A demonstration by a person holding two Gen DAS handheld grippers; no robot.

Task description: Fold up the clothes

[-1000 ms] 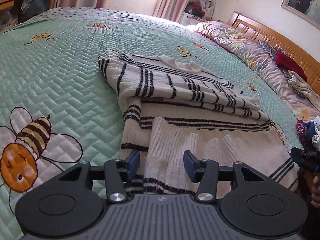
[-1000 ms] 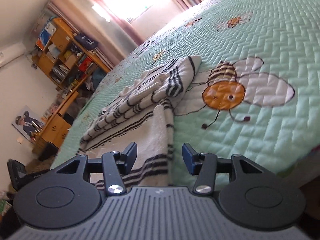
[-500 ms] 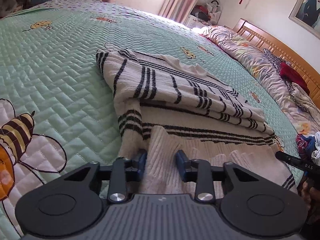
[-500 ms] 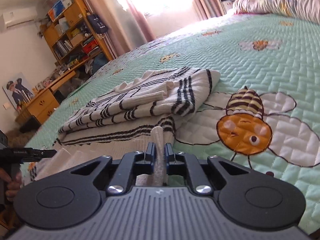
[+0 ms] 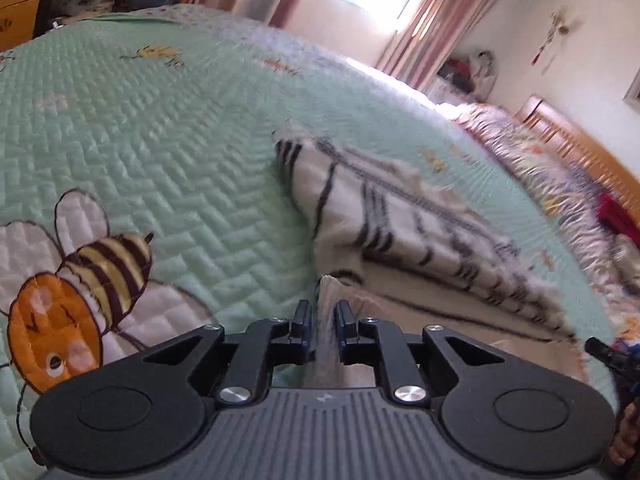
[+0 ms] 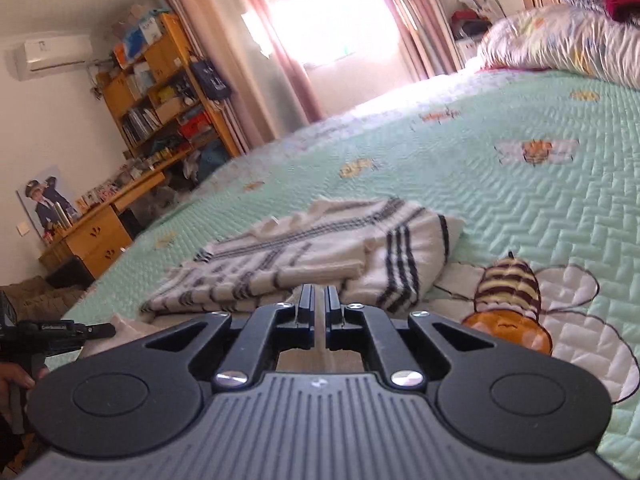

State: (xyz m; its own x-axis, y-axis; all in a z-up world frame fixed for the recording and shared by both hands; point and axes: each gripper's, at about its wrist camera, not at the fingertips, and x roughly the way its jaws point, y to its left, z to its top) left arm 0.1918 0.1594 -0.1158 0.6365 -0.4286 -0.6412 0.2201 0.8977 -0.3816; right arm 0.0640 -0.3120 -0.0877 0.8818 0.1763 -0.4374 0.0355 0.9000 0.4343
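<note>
Sweater shows no readable label; both hand-held grippers pinch its hem.

Some small pale letters can be seen on the side of the black gripper at the lower left of the right wrist view, but they are too blurred to be read. No other words or numbers can be read.

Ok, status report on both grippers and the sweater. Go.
Left gripper just closed, pinching the sweater hem. Right gripper just closed, shut on the hem too. Sleeves folded in, lying on the green quilt. Nothing in the way.
</note>
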